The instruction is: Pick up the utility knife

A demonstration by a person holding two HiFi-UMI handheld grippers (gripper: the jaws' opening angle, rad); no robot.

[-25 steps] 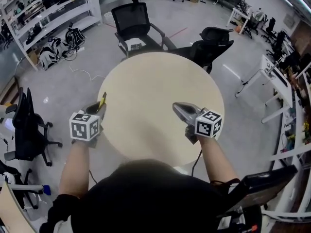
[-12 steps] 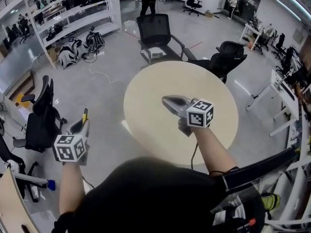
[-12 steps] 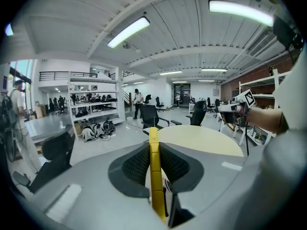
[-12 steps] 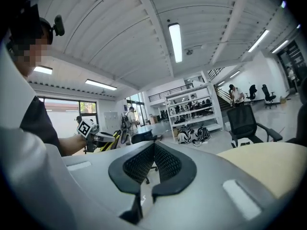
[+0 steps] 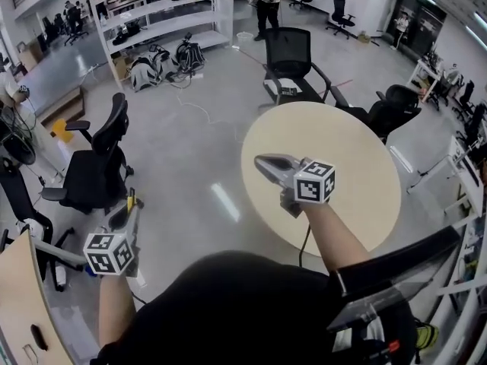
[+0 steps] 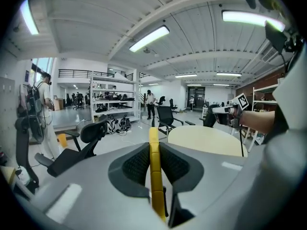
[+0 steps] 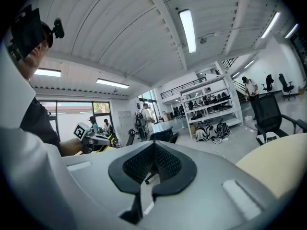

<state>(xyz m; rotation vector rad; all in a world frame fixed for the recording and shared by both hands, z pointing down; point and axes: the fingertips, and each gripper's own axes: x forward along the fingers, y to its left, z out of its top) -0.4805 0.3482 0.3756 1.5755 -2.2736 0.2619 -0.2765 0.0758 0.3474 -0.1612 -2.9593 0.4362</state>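
The utility knife (image 6: pixel 154 169) is a slim yellow bar, clamped upright between the dark pads of my left gripper (image 6: pixel 153 146). In the head view the left gripper (image 5: pixel 125 213) hangs over bare floor, well left of the round beige table (image 5: pixel 350 166), and the knife's yellow tip (image 5: pixel 131 201) sticks out past the fingers. My right gripper (image 5: pixel 268 163) is over the table's left edge. Its pads meet at the tips with nothing between them (image 7: pixel 153 146). The right gripper view also catches the left gripper (image 7: pixel 98 140) far off with the yellow knife.
A black office chair (image 5: pixel 95 169) stands on the floor left of the left gripper. A wooden desk corner (image 5: pixel 23 303) lies at the lower left. Two more chairs (image 5: pixel 293 67) stand behind the table. Shelving (image 5: pixel 160 10) with bags, and people, stand far back.
Both hands have swung left. The left gripper with the knife went from the table's left rim out over the floor. The right gripper went from the table's right part to its left edge.
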